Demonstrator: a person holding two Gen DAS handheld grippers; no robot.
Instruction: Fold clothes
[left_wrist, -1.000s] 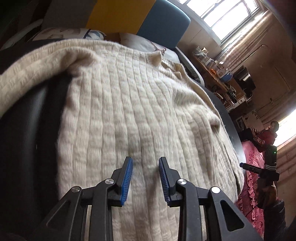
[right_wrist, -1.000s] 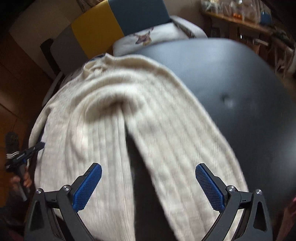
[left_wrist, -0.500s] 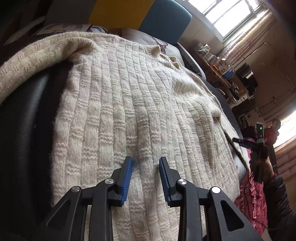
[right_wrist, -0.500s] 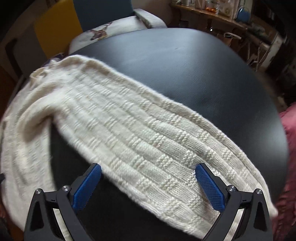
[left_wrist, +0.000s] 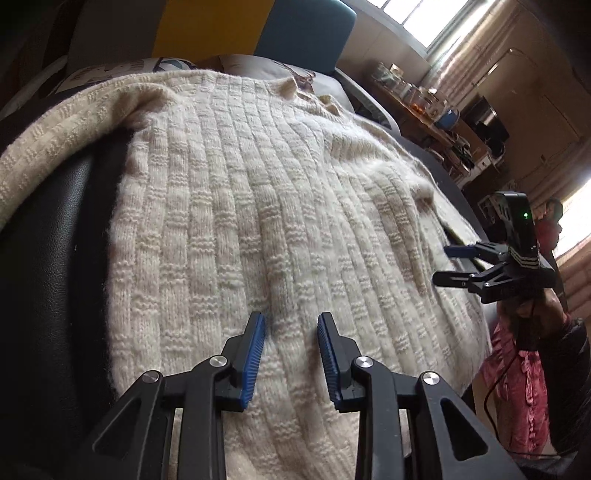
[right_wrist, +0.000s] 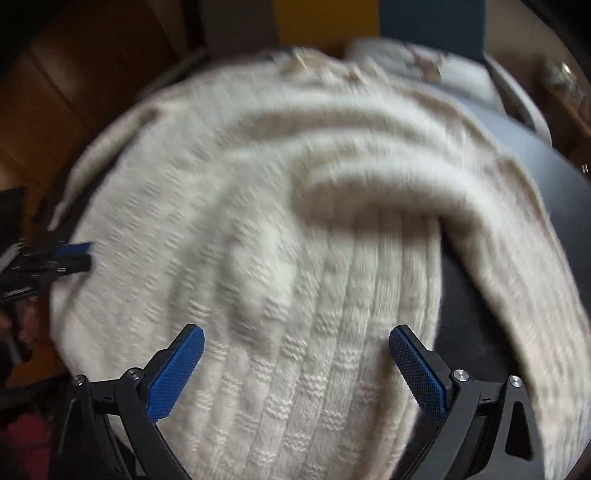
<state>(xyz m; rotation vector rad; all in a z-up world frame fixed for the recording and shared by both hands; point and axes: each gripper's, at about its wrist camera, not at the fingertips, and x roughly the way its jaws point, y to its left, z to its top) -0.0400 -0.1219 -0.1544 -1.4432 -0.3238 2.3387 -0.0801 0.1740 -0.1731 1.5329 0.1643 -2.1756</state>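
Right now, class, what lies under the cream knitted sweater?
The cream sweater lies spread over a round black table, visible at its left and right edges. Whatever sits beneath the middle of the knit is covered and cannot be seen.

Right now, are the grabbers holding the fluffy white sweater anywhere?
No. The left gripper and right gripper both stand open above the sweater, with nothing pinched between their blue pads.

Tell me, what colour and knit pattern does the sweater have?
The sweater is cream, knitted in ribbed columns of small blocks; this shows best in the left wrist view.
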